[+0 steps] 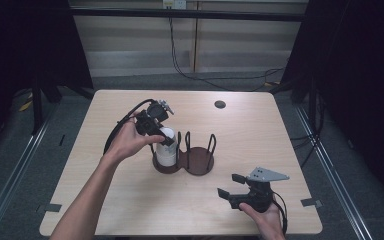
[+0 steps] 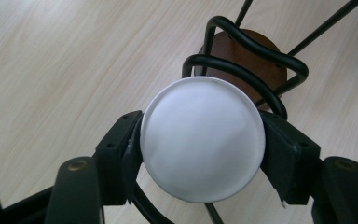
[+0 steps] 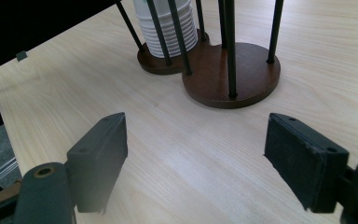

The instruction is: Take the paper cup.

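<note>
On the left of the high view, the person's left hand (image 1: 130, 140) reaches in over the light wooden bench (image 1: 105, 200) and holds the left gripper (image 1: 161, 135) tilted down onto the white paper cups (image 1: 167, 150). These cups sit nested as a stack in the left ring of a dark two-ring cup holder (image 1: 185, 161), whose round wooden bases lie near the middle of the bench with black wire posts rising from them. In the left gripper view the topmost cup (image 2: 203, 137) shows as a white round face between the two black jaws, and both pads lie against its rim, one on each side, so the jaws hold the cup in a fairly narrow grip. Just past the cup, the black wire loops of the holder (image 2: 242, 70) curve over the brown base. The right ring of the holder stands bare of cups beside the stack. Farther right and nearer the person, the right hand (image 1: 265, 220) rests the right gripper (image 1: 230, 186) low at the bench's near edge, well apart from the holder. In the right gripper view its jaws stand wide with only bare bench between them, pointing toward the holder (image 3: 233, 74) and the ribbed stack of cups (image 3: 170, 28) beyond.
</note>
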The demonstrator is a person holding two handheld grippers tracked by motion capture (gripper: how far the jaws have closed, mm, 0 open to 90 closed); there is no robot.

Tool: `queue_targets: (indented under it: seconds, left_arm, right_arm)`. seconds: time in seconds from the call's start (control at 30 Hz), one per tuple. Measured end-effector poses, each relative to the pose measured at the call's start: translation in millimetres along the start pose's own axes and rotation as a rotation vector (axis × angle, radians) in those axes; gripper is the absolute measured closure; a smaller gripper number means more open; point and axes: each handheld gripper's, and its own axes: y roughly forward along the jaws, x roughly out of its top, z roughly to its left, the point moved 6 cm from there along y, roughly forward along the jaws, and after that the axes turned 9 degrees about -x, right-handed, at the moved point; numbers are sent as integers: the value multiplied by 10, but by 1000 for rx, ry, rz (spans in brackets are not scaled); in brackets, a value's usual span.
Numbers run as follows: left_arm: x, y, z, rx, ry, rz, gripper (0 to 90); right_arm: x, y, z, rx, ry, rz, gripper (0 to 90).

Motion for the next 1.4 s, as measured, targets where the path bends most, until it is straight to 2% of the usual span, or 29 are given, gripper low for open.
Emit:
queue_targets:
  seconds: [0.07,0.17,0.27,0.4,0.43,0.6,0.7,0.8,1.0,1.13,1.4]
  left_arm:
    - [11,-19,4,2,-7,8,357]
    - [31,-49,-11,-3,-11,-11,359]
    - [38,-93,-11,3,7,-1,360]
    - [48,-147,-33,6,17,-19,364]
    - [48,-156,-31,14,16,-18,366]
    - [40,-188,-33,-6,7,-19,371]
    - [48,-219,-49,-2,19,-23,371]
    - [53,-240,-53,1,1,-26,374]
    - [63,-289,-56,4,8,-29,375]
    - [64,-330,-53,4,11,-59,375]
    - [47,-425,-49,-5,7,-81,375]
  right_arm:
    - [0,5,-1,3,0,-1,215]
    - [3,6,2,4,-3,-3,215]
    - [1,3,3,1,-3,-5,215]
    - [3,1,1,2,2,-6,214]
    - [2,3,1,2,1,-5,214]
    - [7,3,9,7,1,-9,209]
    - [5,4,5,6,4,-8,209]
    - [5,10,2,6,0,-9,208]
    - [2,11,10,8,5,-4,209]
    - [5,8,2,6,7,-8,205]
    - [5,10,2,6,6,-7,204]
